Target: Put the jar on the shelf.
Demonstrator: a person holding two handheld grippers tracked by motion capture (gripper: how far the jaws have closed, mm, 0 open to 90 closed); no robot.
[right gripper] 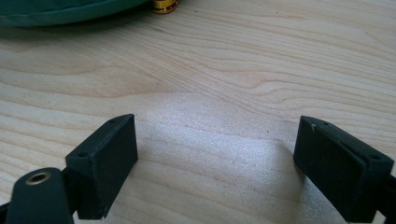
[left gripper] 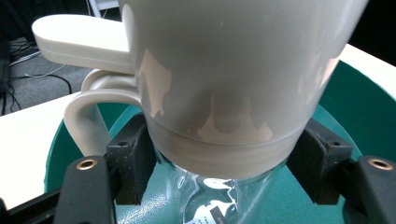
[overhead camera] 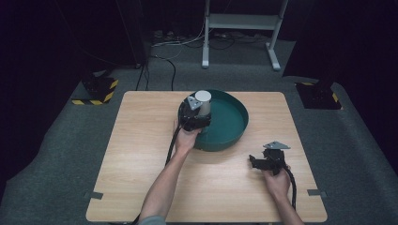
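A white mug (left gripper: 224, 84) with a looped handle is clamped at its lower part between the two jaws of my left gripper (left gripper: 219, 158). In the high view the mug (overhead camera: 203, 101) stands upright in the left gripper (overhead camera: 197, 115), over the near-left rim of a round dark green basin (overhead camera: 230, 126). Beneath the mug, inside the basin (left gripper: 355, 107), lies a clear glassy object (left gripper: 210, 205) with a small label. My right gripper (overhead camera: 256, 162) rests low over the wooden table, right of the basin, jaws pointing left. It (right gripper: 215, 158) is open with nothing between its pads.
The basin's edge (right gripper: 56, 14) and a small brass-coloured piece (right gripper: 163, 5) lie ahead of the right gripper. The wooden table (overhead camera: 141, 154) has bare room on its left and front. Beyond it stand a white desk frame (overhead camera: 239, 28) and yellow-black striped floor bases (overhead camera: 96, 91).
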